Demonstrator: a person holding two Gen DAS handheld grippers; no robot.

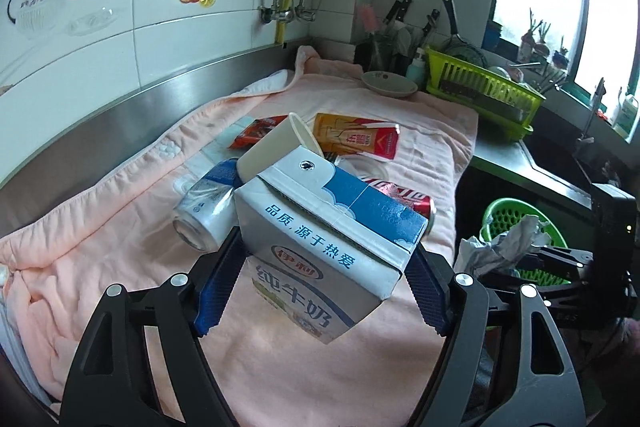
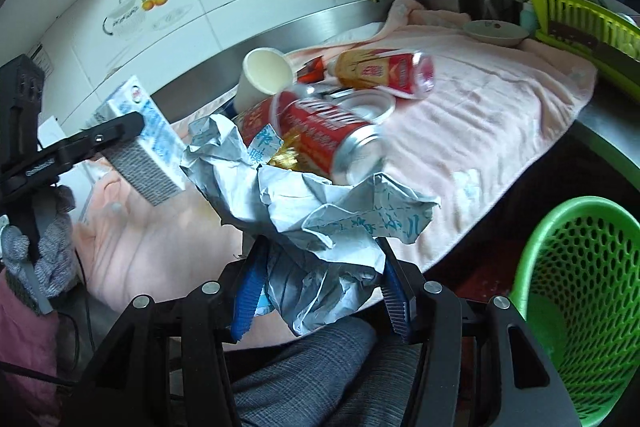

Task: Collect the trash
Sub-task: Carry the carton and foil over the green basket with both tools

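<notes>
My left gripper (image 1: 324, 255) is shut on a white and blue milk carton (image 1: 304, 227), lifted tilted above the pink towel (image 1: 120, 227). In the right wrist view the same carton (image 2: 160, 143) hangs at the left with one of that gripper's fingers (image 2: 116, 131) across it. My right gripper (image 2: 320, 263) is shut on a crumpled grey-white paper wrapper (image 2: 320, 211), held above the towel's front edge. On the towel lie a red can (image 2: 328, 135), a paper cup (image 2: 264, 75), an orange and red can (image 2: 384, 67) and a white and blue can (image 1: 204, 211).
A green mesh basket (image 2: 580, 287) stands low at the right, beside the counter's edge. At the back are a shallow bowl (image 1: 388, 83), a green dish rack (image 1: 480, 87) and knives. The steel backsplash runs along the left. A person's grey-clad leg (image 2: 312, 367) is below my right gripper.
</notes>
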